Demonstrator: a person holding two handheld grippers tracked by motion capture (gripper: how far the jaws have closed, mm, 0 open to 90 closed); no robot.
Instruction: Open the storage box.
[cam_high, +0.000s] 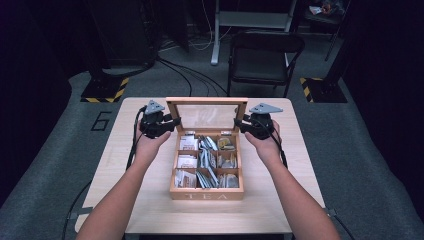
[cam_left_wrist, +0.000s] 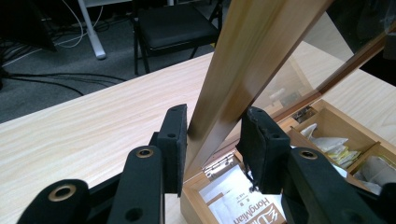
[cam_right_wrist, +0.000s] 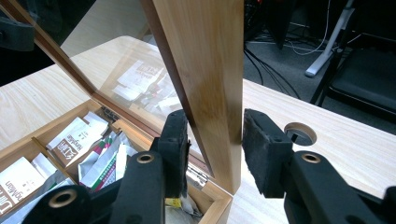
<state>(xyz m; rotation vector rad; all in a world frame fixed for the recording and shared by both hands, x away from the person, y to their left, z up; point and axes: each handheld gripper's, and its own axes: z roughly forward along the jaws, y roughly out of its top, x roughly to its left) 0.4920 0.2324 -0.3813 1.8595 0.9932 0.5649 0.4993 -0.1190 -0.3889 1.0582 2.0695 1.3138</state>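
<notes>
- The tea box (cam_high: 206, 192) sits mid-table (cam_high: 280, 210) with its lid (cam_high: 206, 101) raised upright at the back; each gripper straddles one side rail of the lid.
- Left gripper (cam_high: 172, 122): jaws closed about as far as they go, clamped on the lid's left rail (cam_left_wrist: 233, 79). In the left gripper view one pad presses the wood, while the other stands a sliver off or barely touches.
- Right gripper (cam_high: 239, 125): jaws partly open around the right rail (cam_right_wrist: 210, 84). The inner pad lies against the wood and the outer pad stands just clear, so there is no firm pinch.
- To do this step well, I judge both hands should move the lid evenly about its hinges (cam_left_wrist: 219, 165), keeping the pads flat on the rails, so the frame does not twist or the box skid.
- The lid is a slim frame of smooth, varnished pale wood around a clear, reflective pane (cam_right_wrist: 126, 79).
- The box is a rectangular wooden tray split into compartments by thin dividers.
- It holds flat paper sachets (cam_high: 187, 161), some standing, some leaning.
- The pads are matt black foam, slightly frayed at the edges.
</notes>
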